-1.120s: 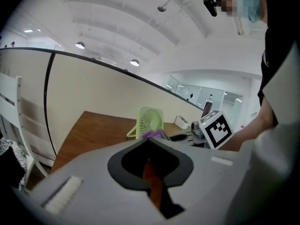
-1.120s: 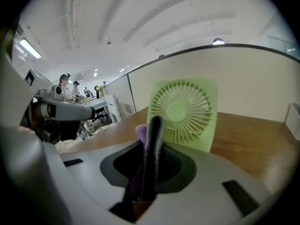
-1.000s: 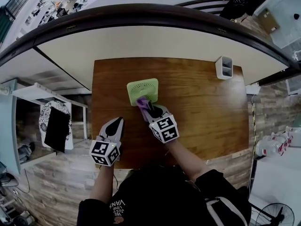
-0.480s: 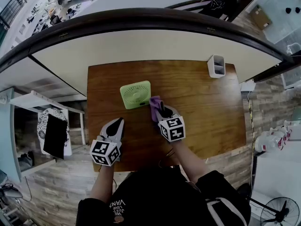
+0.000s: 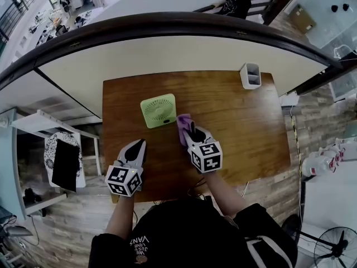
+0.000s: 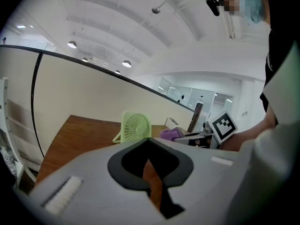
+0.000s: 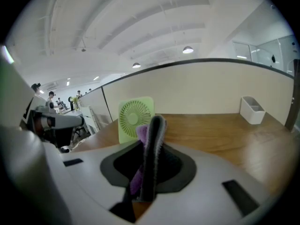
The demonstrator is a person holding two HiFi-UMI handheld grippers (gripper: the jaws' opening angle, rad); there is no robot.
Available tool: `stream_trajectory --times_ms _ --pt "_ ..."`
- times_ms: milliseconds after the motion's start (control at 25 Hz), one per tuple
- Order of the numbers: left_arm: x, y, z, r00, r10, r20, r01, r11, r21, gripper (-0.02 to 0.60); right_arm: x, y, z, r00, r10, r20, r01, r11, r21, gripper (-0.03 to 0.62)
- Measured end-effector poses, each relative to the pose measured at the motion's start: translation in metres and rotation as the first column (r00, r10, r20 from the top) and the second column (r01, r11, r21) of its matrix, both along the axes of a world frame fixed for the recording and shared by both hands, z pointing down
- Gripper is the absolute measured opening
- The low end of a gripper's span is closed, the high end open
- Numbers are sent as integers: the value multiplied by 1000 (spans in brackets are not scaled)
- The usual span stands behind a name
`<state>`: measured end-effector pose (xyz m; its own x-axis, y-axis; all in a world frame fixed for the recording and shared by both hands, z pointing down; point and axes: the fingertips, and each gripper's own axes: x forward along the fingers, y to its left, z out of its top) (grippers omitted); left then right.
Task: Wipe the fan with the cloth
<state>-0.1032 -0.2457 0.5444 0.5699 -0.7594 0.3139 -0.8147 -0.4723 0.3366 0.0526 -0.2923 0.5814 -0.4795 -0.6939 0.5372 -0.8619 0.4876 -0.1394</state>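
A small green fan (image 5: 158, 110) stands upright on the wooden desk (image 5: 245, 133), toward the back left of its top, with its round grille facing the person. The right gripper (image 5: 191, 132) sits just to the right of the fan and a little nearer the person. Its jaws are clamped on a folded purple cloth (image 5: 183, 121), which sticks out past the tips. In the right gripper view a grey fuzzy side of the cloth shows beside the purple. The cloth's free end lies close to the fan's lower right corner, with a thin strip of desk between them. The left gripper (image 5: 137, 147) is over the front left part of the desk, well short of the fan and pointing roughly toward it. Its jaws are together with nothing between them. A white two-compartment holder (image 5: 250, 75) stands at the far right corner of the desk, well apart from the fan. A cream partition (image 5: 184, 52) with a dark top rail runs behind the desk.
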Motion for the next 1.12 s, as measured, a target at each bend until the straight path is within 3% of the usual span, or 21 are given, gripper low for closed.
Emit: stream_trajectory --times_ms 520,1120 --pt "-4 39 -34 999 35 -13 -34 998 61 12 -4 58 -89 992 58 111 -76 984 164 84" --pt "-25 105 -59 998 62 -21 -60 991 118 11 -22 147 -123 987 73 146 -106 967 231 84"
